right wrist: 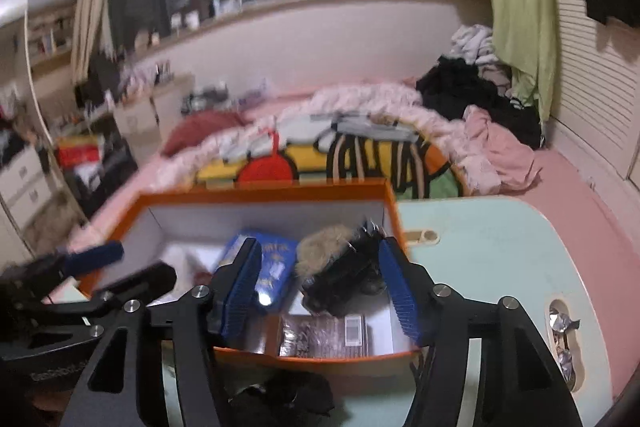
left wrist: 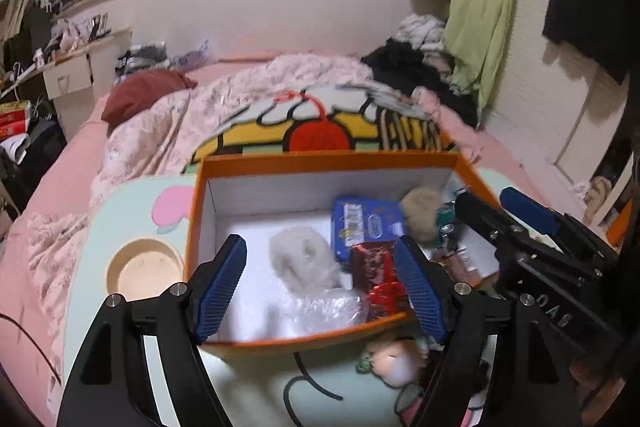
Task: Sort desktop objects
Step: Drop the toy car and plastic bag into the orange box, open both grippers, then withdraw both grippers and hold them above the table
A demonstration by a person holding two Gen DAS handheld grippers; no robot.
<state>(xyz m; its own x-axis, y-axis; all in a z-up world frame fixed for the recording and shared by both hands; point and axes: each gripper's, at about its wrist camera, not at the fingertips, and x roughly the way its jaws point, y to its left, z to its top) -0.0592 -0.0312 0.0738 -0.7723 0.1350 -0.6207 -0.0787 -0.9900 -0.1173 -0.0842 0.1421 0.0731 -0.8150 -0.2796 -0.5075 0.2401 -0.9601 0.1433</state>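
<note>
Both grippers hang over an orange box (left wrist: 256, 163) on the pale green table (left wrist: 132, 215), with a bed (left wrist: 64, 171) behind it. Left gripper (left wrist: 324, 287) fingers stand apart and empty; below them in the box lie a white fluffy thing (left wrist: 300, 259), a blue packet (left wrist: 368, 227) and a red packet (left wrist: 380, 279). Right gripper (right wrist: 320, 291) fingers are likewise spread, above a black furry item (right wrist: 344, 275). Only the left view shows a small doll (left wrist: 392, 359) before the box; only the right shows foil wrappers (right wrist: 560, 323) in a table recess.
</note>
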